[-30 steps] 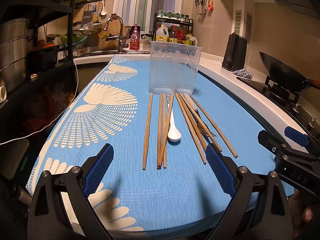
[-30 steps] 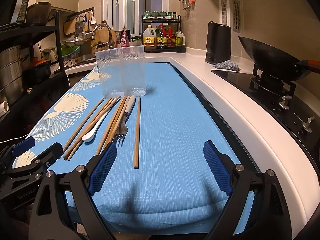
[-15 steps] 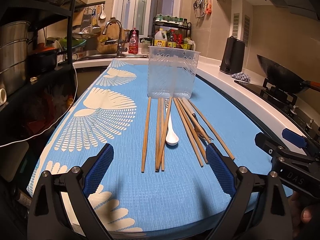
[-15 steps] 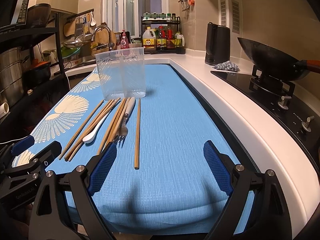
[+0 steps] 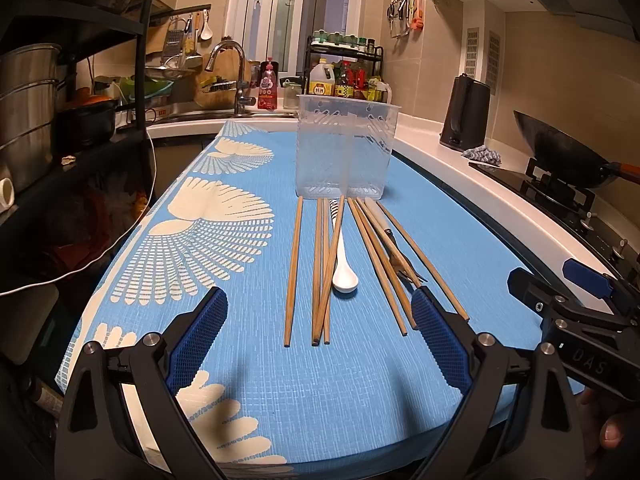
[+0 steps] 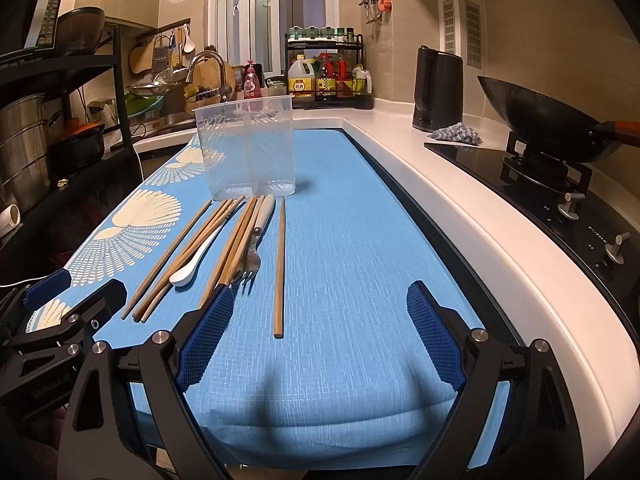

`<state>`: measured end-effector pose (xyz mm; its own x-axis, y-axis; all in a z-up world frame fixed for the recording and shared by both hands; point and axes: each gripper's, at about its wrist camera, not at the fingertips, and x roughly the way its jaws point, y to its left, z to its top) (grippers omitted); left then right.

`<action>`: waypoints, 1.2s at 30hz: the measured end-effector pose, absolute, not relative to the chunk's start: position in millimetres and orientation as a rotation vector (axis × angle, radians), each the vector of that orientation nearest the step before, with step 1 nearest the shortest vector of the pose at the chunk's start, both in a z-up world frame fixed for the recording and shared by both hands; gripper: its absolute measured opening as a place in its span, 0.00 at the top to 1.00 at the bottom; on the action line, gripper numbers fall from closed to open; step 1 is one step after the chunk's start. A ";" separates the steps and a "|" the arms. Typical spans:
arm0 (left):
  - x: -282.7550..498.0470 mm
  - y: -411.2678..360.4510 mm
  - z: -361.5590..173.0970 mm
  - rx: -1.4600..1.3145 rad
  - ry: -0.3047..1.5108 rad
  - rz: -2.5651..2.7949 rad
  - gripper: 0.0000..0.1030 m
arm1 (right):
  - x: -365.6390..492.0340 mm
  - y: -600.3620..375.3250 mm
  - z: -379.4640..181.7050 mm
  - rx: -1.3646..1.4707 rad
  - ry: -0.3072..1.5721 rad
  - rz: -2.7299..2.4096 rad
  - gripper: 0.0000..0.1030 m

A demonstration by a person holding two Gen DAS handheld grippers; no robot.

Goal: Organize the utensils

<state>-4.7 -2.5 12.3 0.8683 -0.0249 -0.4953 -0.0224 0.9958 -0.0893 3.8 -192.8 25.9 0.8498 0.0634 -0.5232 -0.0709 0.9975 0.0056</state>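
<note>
On the blue mat point(image 5: 240, 360) nothing's been shifting lately: both my left gripper point(image 5: 318, 334) and right gripper point(image 6: 320, 330) are hovering spread wide, empty, so chopsticks point(image 5: 293, 268), spoon point(image 5: 344, 264) and fork point(image 6: 250, 256) are waiting outside the clear holder point(image 5: 346, 148).

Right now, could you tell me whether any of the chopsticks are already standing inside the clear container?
No, the clear container is empty, and the chopsticks all lie flat on the blue mat before it.

I'm in a home kitchen: sink tap point(image 5: 230, 60) upper left, wok point(image 5: 560, 156) on the stove at right, sauce bottles point(image 5: 344, 80) behind.
</note>
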 end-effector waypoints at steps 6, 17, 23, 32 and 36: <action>-4.9 -2.1 12.1 -0.094 0.518 -0.001 0.12 | 3.1 -191.2 25.7 -0.012 0.550 0.072 0.16; -5.0 -2.4 11.9 -0.094 0.517 0.000 0.12 | 2.8 -190.2 25.7 -0.012 0.551 0.074 0.16; -4.9 -2.6 12.1 -0.093 0.515 -0.002 0.12 | 2.4 -188.7 25.7 -0.013 0.551 0.076 0.16; -5.4 -3.3 10.9 -0.090 0.514 -0.006 0.14 | 2.4 -188.4 25.7 -0.011 0.552 0.077 0.16; -5.0 -3.3 9.9 -0.088 0.518 -0.006 0.21 | 2.6 -188.8 25.8 -0.013 0.552 0.076 0.17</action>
<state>-5.0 -3.3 9.9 0.8687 -0.0275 -0.4945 -0.0169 0.9962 -0.0851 2.6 -188.8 25.8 0.8487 0.0684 -0.5245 -0.0755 0.9971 0.0078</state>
